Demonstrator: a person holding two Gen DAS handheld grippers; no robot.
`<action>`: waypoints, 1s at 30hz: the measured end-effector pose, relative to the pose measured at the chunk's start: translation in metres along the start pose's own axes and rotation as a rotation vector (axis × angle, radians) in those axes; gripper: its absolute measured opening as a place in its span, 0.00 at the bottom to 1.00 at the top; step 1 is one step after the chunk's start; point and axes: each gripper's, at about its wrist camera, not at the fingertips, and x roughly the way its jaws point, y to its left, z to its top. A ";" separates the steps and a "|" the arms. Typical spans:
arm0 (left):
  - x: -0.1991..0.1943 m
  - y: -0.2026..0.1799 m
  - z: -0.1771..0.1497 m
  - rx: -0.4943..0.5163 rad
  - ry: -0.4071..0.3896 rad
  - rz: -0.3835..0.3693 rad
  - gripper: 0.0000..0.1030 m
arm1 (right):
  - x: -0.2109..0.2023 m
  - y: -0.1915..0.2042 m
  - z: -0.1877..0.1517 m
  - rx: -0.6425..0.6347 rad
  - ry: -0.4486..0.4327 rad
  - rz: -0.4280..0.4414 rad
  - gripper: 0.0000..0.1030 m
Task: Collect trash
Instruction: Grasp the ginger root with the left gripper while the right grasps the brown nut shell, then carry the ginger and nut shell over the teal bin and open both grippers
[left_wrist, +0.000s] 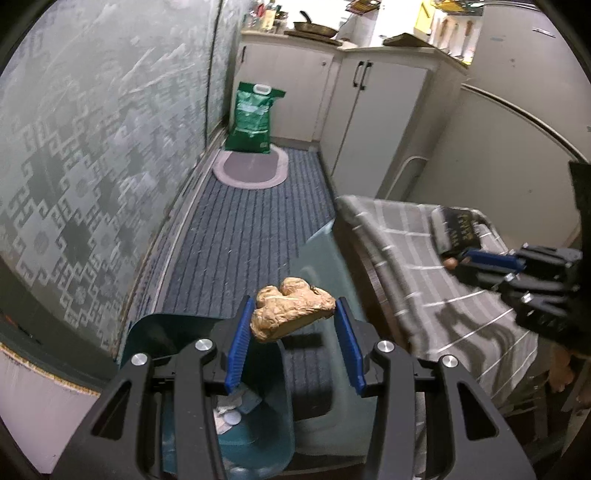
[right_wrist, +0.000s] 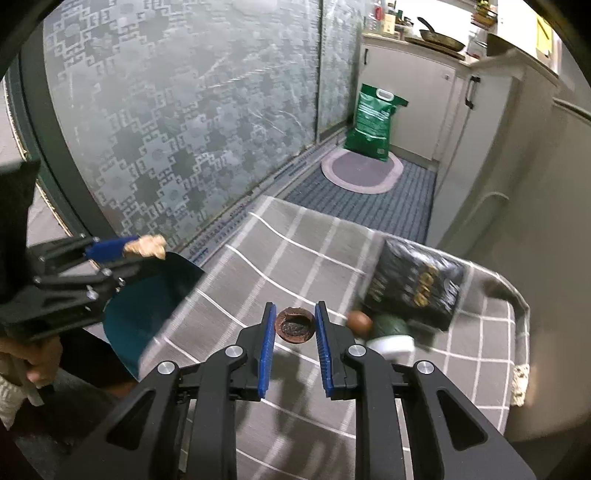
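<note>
Midway through the clean-up, the left gripper (left_wrist: 293, 325), jaws wide, has a crumpled brown wad (left_wrist: 291, 308) barely between its pads above the teal bin (left_wrist: 255, 439), while the right gripper (right_wrist: 294, 345) brackets, unclosed, a brown cap (right_wrist: 296, 326) on the checked cloth (right_wrist: 314, 251), where a black packet (right_wrist: 415, 284) waits.

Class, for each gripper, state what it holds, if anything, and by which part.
The left gripper is open; the ginger touches only its left pad, apparently dropping. The right gripper holds nothing, open around a brown disc.
</note>
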 end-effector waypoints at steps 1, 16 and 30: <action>0.001 0.004 -0.003 -0.004 0.006 0.006 0.46 | 0.001 0.004 0.002 -0.004 -0.002 0.003 0.20; 0.032 0.052 -0.047 -0.031 0.137 0.063 0.46 | 0.007 0.054 0.033 -0.029 -0.047 0.096 0.20; 0.058 0.065 -0.075 0.006 0.267 0.053 0.47 | 0.032 0.105 0.043 -0.084 -0.004 0.173 0.20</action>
